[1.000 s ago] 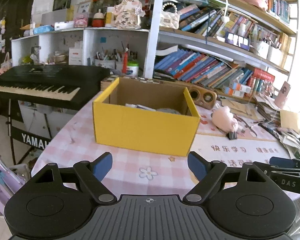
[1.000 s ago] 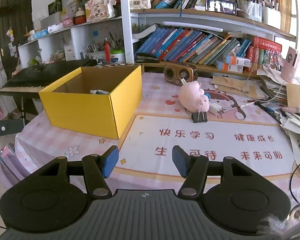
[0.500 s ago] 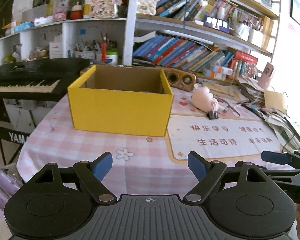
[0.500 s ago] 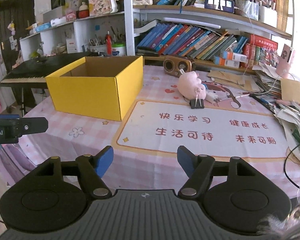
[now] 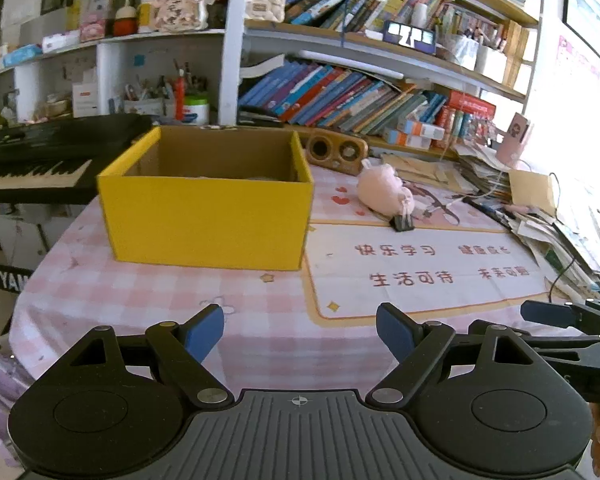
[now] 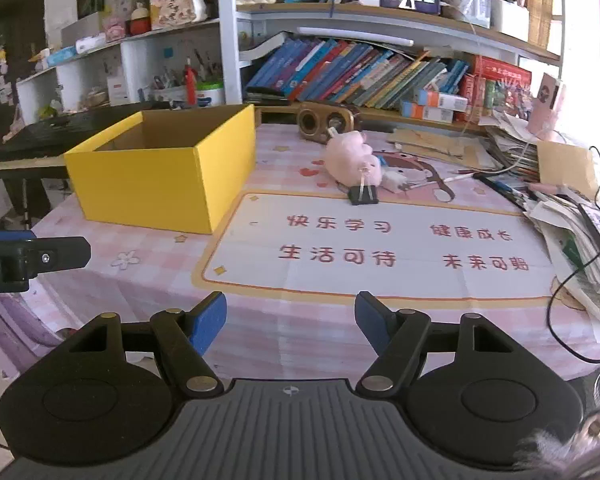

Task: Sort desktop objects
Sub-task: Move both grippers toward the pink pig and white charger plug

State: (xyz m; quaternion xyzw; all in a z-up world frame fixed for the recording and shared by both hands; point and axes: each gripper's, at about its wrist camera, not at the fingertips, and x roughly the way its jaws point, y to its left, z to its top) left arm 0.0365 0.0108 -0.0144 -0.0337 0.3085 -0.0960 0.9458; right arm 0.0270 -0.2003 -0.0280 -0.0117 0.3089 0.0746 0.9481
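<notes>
A yellow cardboard box stands open on the pink checked tablecloth; it also shows in the right wrist view. A pink plush pig lies to its right, with a black binder clip in front of it. My left gripper is open and empty, held back over the near table edge. My right gripper is open and empty, also near the front edge, and its fingers show at the right of the left wrist view.
A printed mat covers the table's middle. A wooden speaker sits behind the pig. Paper stacks and cables crowd the right side. A black keyboard stands left of the table. Bookshelves line the back.
Both grippers have pulled back from the table and the left one has swung right, so the box and pig look farther away. Both stayed open and empty.
</notes>
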